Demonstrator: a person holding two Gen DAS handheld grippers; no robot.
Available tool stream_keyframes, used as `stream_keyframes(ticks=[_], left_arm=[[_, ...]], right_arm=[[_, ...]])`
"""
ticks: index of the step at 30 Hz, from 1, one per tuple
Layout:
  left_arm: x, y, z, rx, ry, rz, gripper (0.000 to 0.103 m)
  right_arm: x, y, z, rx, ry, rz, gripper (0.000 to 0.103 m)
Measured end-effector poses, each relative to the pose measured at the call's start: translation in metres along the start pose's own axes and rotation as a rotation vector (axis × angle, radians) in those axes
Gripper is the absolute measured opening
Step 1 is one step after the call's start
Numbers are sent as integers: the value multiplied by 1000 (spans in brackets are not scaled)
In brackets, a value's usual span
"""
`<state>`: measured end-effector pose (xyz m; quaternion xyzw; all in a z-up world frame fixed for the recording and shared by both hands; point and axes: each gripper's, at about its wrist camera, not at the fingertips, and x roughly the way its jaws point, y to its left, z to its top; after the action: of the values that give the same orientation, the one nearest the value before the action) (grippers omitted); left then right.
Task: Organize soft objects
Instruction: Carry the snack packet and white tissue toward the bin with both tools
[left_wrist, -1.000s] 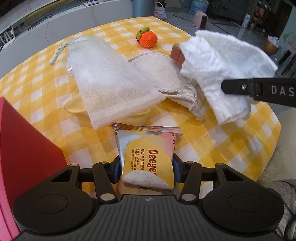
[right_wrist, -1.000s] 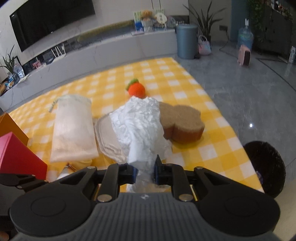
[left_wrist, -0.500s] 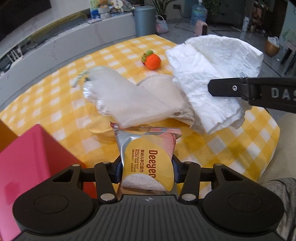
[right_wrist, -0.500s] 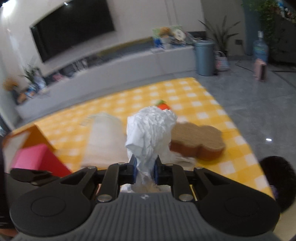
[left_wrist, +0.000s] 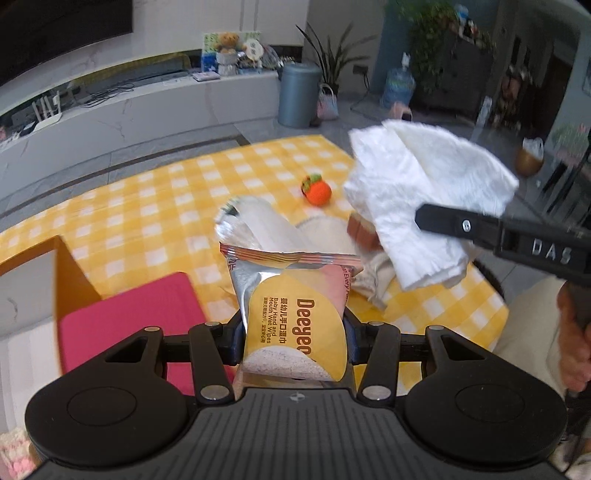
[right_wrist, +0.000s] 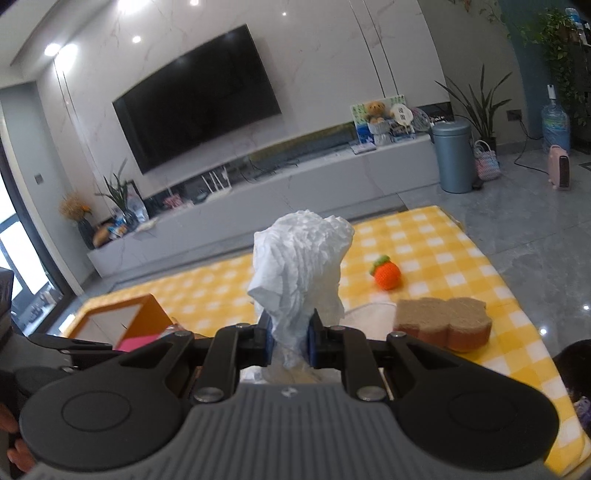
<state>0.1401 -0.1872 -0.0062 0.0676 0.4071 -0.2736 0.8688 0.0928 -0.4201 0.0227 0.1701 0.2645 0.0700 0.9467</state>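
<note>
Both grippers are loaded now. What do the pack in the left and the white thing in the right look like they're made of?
Wipes pack in the left gripper: glossy plastic film, judging by the silvery sheen, crimped top seam and printed label. White cloth in the right gripper: soft, matte and crinkled, probably a thin towel or non-woven tissue; it bunches and folds where pinched.

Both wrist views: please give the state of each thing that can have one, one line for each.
left gripper: jaws shut on the wet wipes pack
wet wipes pack: held, lifted, sealed
right gripper: jaws shut on the white cloth
white cloth: held, lifted, crumpled
knitted orange: lying on the checked cloth
bread-shaped sponge: lying flat
orange box: open
</note>
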Motion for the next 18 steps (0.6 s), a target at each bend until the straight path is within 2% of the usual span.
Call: stream_keyframes(ticks=[5, 10, 18], left_arm=[[-18, 17, 1, -31, -27, -16, 56], [-24, 36, 2, -115, -19, -112, 56], [-46, 54, -5, -167, -63, -136, 55]], right_arm=[[-3, 9, 2, -5, -17, 18, 16], [-2, 17, 2, -15, -15, 34, 16], [-4, 31, 4, -28, -24, 66, 16]])
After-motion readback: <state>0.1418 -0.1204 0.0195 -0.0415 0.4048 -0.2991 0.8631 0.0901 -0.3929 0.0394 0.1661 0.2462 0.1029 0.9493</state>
